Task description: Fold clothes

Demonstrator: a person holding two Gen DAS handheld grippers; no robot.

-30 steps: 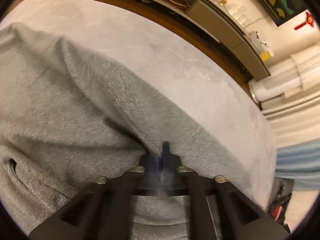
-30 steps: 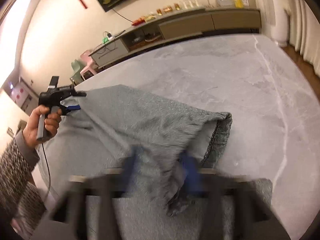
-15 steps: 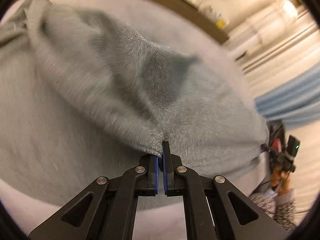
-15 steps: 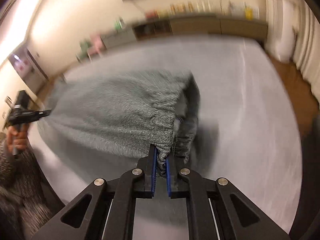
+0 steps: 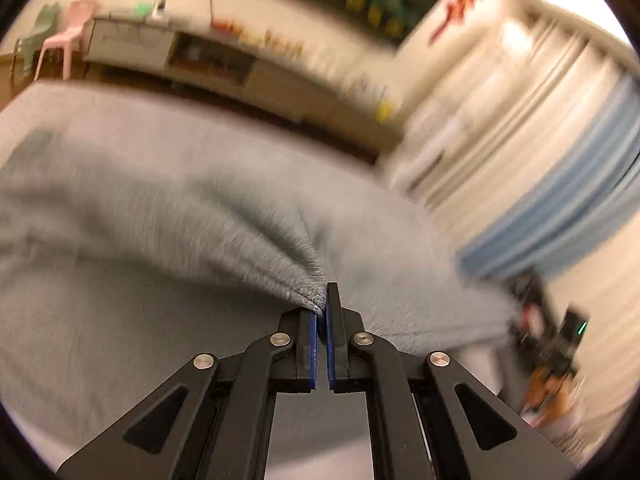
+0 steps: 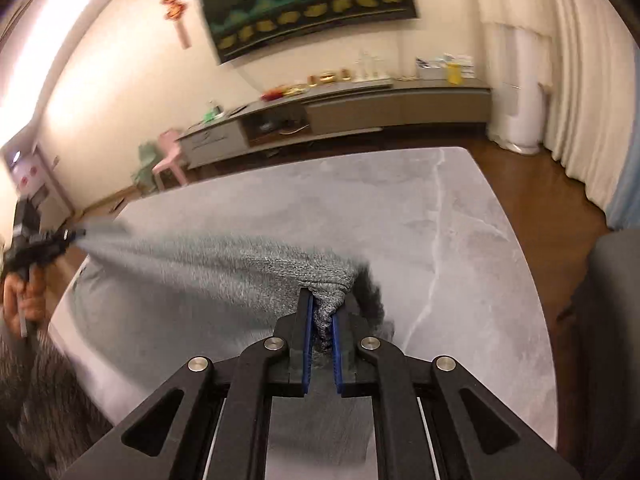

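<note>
Garment: a grey knitted garment [image 6: 208, 268], lifted and stretched in the air between the two grippers, its lower part sagging onto the grey marble table [image 6: 460, 248].
Position: it hangs over the near half of the table, towards the near left corner as the right wrist view shows it; the far edge and far right corner carry nothing.
Left gripper [image 5: 322, 312]: jaws clenched on a thin edge of the garment, the cloth fanning out taut from the pinch.
Right gripper [image 6: 322, 320]: jaws clamped on a thick, bunched wad of the knit, several layers gathered between the pads.
Person: a hand [image 6: 22, 300] grips the left tool at the table's left edge; a patterned sleeve shows below it.
Step in hand (judged): holding the garment spread, ready to lay it flat for a fold.
Method advised: keep both pinches level and the top edge taut; lower the hanging part first so that it drapes without creases; set it down square to the table's near edge.
Risk (judged): the bunched right-hand grip may leave a twisted corner; the thin left-hand pinch may slip if pulled harder.
</note>
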